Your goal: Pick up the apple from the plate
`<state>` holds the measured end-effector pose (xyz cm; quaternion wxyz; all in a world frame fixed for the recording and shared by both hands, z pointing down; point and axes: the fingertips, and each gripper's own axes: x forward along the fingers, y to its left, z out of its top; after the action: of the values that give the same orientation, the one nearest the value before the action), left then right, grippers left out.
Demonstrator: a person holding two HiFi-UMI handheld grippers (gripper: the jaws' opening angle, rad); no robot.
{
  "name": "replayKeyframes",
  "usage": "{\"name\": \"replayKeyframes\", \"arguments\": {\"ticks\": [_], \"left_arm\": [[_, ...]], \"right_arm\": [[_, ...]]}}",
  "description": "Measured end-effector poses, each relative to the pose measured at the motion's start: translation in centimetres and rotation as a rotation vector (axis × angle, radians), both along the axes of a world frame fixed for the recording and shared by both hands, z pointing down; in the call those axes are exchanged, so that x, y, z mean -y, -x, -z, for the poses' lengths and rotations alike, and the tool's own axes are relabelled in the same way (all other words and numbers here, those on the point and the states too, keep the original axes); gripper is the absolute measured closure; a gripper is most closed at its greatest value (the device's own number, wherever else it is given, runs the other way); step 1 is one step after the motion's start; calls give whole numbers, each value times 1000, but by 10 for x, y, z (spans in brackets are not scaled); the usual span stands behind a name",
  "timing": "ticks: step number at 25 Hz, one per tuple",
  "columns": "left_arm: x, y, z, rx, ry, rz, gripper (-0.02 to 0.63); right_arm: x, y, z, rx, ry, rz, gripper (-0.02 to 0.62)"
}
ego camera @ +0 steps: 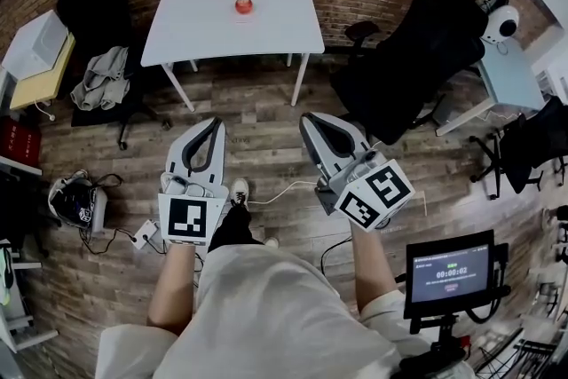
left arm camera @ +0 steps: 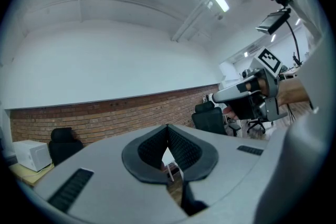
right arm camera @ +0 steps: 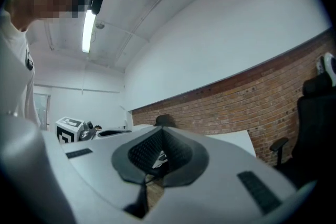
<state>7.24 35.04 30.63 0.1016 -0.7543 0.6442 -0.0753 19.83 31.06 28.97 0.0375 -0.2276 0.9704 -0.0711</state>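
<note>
A red apple (ego camera: 243, 5) sits on a small plate on the white table (ego camera: 266, 31) by the brick wall, far ahead of me in the head view. Both grippers are held level over the wooden floor, well short of the table. My left gripper (ego camera: 217, 122) is shut with nothing between its jaws, and its own view shows the pads meeting at the tip (left arm camera: 168, 128). My right gripper (ego camera: 310, 119) is likewise shut and holds nothing (right arm camera: 160, 132). The apple is hidden behind the jaws in both gripper views.
A black office chair (ego camera: 413, 58) stands right of the table. Left of it, a chair draped with grey clothes (ego camera: 103, 77) stands beside a yellow table with a white box (ego camera: 37, 49). Cables and a device (ego camera: 80, 201) lie on the floor. A small monitor (ego camera: 451, 274) is at the lower right.
</note>
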Motion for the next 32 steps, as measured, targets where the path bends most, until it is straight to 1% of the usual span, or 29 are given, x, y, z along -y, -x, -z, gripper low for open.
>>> {"name": "replayKeyframes", "arguments": {"ticks": [2, 7, 11, 21, 26, 32], "left_arm": [[5, 3, -3, -3, 2, -1, 602], [22, 13, -10, 0, -10, -7, 602], [53, 26, -9, -5, -21, -14, 602], [164, 91, -13, -26, -16, -21, 603], [213, 123, -9, -33, -2, -19, 603], [257, 162, -11, -48, 16, -16, 603]], "right_arm": [[4, 1, -2, 15, 15, 14, 594], [14, 5, -2, 16, -20, 27, 594], [43, 14, -1, 26, -29, 12, 594], [154, 72, -2, 16, -25, -30, 594], [202, 105, 7, -1, -31, -25, 594], [246, 142, 5, -70, -40, -22, 594]]}}
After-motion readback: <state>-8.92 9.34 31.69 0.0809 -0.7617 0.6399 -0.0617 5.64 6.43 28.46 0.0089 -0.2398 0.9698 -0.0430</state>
